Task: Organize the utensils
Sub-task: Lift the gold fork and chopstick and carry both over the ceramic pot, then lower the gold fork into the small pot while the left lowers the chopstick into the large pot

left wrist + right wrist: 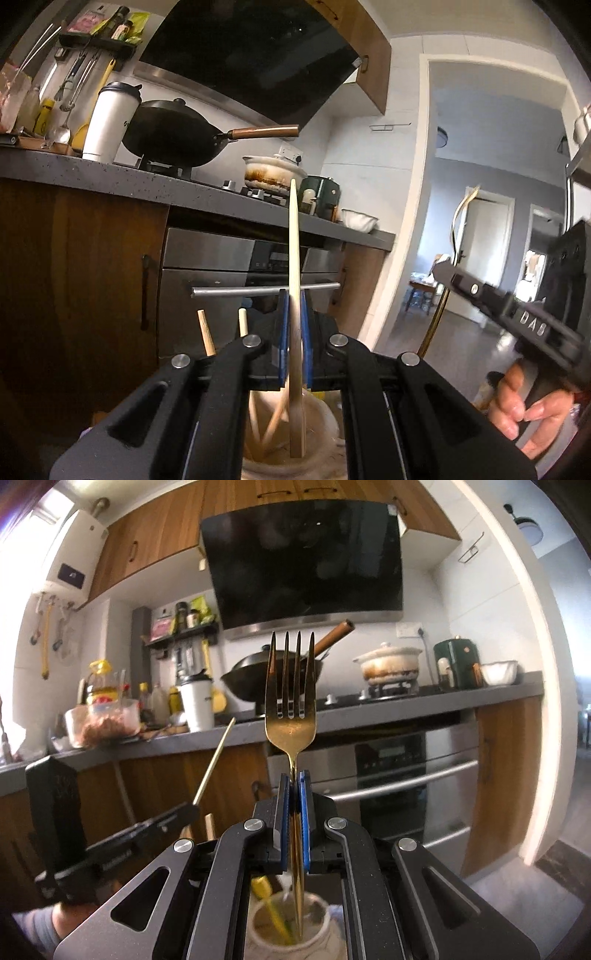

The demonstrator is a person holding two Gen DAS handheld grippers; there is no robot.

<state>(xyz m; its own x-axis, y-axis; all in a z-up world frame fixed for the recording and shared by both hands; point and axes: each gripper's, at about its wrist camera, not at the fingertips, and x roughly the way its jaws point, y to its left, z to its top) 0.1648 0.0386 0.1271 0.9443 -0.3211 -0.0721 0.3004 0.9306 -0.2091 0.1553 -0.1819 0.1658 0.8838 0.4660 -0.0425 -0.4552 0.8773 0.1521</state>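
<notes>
A: Which step is this?

B: Both tools are loaded. The left gripper (293, 343) is clamped on a flat wooden utensil (294, 258) that stands upright between its blue pads; its lower end hangs just over the mouth of a pale ceramic holder (325, 424), where other wooden sticks (271, 421) lean. The right gripper (294, 812) is pinched on the neck of a gold fork (290, 698), tines up, handle reaching down into a second ceramic jar (314, 938) beside a yellow-handled tool (271, 904).

A: So sorting by kind?

B: I judge so: wood in one pot, metal in the other. Next, each piece needs lowering straight down inside its rim before the jaws part.

A: Room to move?

B: Open floor lies toward the oven front (229, 266); the countertop edge (122, 181) is well apart. The tight spot is the two grippers, which are near each other, and the jar rims.
</notes>
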